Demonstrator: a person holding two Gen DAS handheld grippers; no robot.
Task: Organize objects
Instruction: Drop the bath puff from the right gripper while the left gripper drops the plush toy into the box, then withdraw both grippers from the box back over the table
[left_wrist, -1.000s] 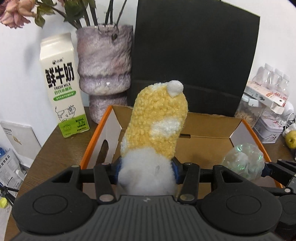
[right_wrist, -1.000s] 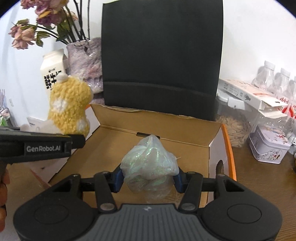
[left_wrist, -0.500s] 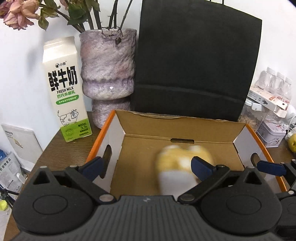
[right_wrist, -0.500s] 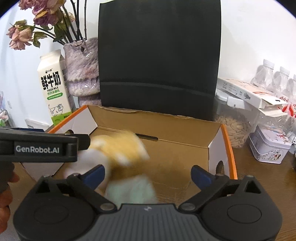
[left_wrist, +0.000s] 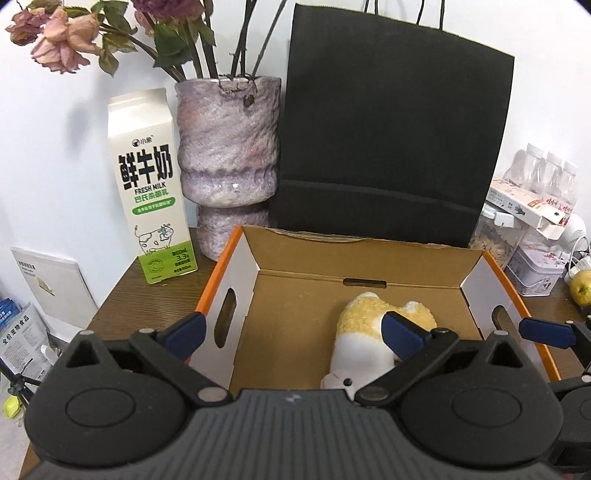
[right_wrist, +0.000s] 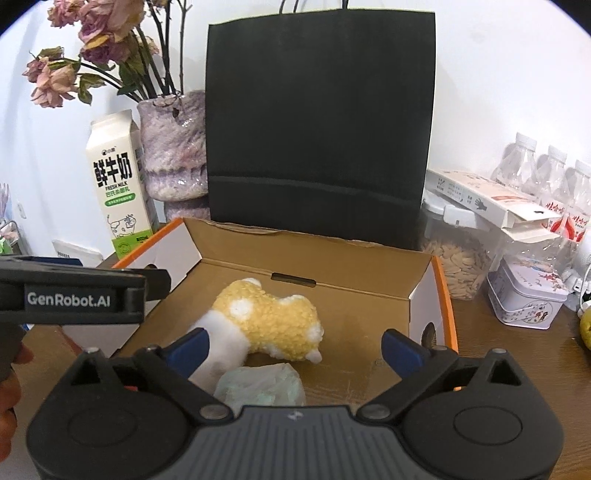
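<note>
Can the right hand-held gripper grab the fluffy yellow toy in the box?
Probably yes. The right hand-held gripper is open above the open-topped box, and the yellow toy lies uncovered, beside the crinkly ball.

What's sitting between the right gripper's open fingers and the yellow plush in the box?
In the right wrist view, a crumpled iridescent bag lies on the box floor just ahead of the right gripper, in front of the plush and seemingly touching it.

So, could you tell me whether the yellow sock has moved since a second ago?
Yes. The yellow sock has dropped from the left gripper onto the floor of the cardboard box.
</note>
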